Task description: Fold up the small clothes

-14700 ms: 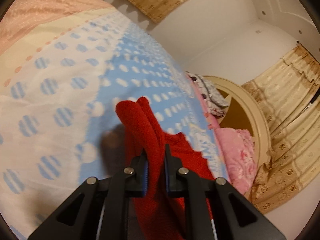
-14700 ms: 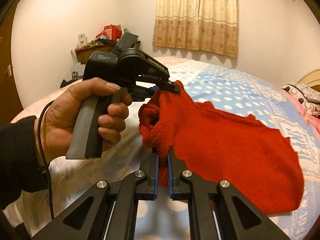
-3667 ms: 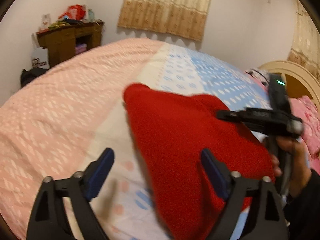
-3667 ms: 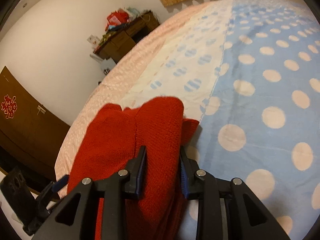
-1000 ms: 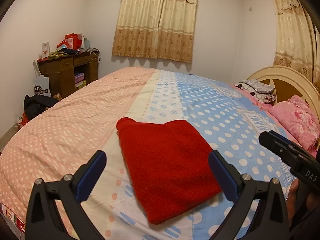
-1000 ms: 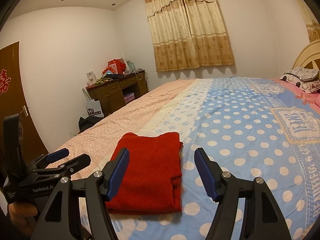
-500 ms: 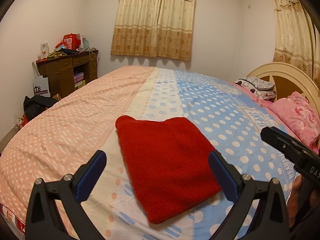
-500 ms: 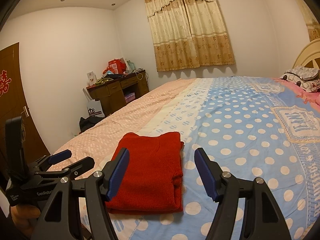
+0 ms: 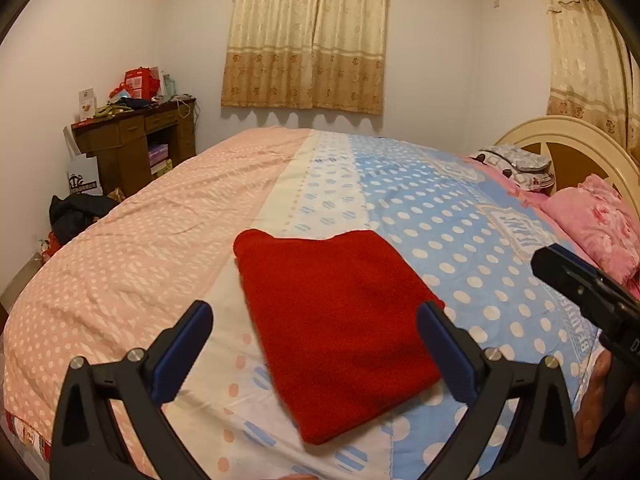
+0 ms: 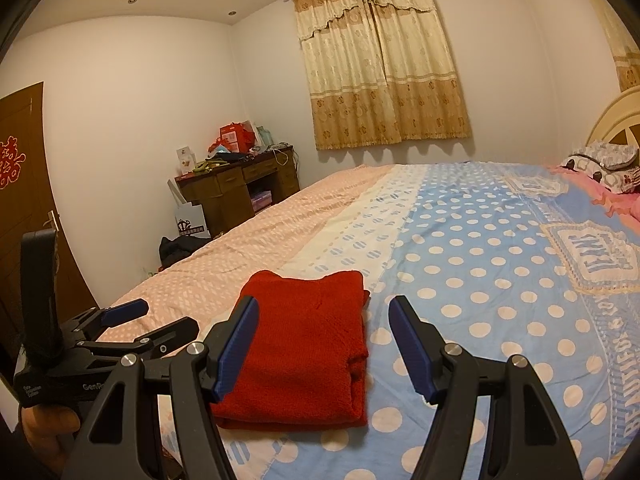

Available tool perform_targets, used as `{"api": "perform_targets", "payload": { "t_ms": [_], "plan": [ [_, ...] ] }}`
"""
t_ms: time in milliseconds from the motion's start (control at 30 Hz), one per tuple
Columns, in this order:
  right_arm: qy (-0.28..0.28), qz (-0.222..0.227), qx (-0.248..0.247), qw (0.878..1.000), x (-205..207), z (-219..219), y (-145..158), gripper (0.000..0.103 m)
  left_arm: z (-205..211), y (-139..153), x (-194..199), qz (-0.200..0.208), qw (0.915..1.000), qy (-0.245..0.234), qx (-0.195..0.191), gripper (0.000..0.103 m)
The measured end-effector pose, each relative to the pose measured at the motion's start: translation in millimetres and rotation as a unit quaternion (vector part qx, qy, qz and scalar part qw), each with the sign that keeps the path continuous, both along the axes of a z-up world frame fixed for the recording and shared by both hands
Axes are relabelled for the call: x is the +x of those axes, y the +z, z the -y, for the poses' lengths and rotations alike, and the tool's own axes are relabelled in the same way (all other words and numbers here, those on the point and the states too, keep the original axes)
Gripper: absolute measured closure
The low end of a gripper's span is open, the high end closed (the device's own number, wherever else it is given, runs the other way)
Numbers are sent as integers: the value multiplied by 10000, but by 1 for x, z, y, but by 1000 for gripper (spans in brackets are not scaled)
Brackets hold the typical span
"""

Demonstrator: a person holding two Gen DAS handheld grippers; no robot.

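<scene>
A red garment (image 9: 336,324), folded into a flat rectangle, is seen lying on the polka-dot bedspread (image 9: 452,224) just ahead of both grippers. The left gripper (image 9: 314,344) is held wide open above it, nothing gripped; the right gripper (image 10: 322,346) is likewise spread apart and empty.

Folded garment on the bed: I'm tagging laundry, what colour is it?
Solid red garment, clearest in the left wrist view.
</scene>
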State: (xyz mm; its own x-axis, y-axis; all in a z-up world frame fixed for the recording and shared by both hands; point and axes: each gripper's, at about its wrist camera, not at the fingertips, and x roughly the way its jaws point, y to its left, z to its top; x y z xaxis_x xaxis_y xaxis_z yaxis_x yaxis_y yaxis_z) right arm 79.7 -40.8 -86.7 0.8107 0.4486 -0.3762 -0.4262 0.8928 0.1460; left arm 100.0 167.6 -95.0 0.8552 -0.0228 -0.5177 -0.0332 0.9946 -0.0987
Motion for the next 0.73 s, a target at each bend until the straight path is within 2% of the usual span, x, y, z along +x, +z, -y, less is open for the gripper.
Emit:
{"api": "perform_targets", "payload": {
  "t_ms": [400,733],
  "plan": [
    [12,14,-3,10000,-2,-1,1,35,0,-2,1,-50,9999,91,90,0],
    [16,1,-11,10000,-4,-1,1,35,3,-1,-1,118,9994,147,284,0]
  ]
}}
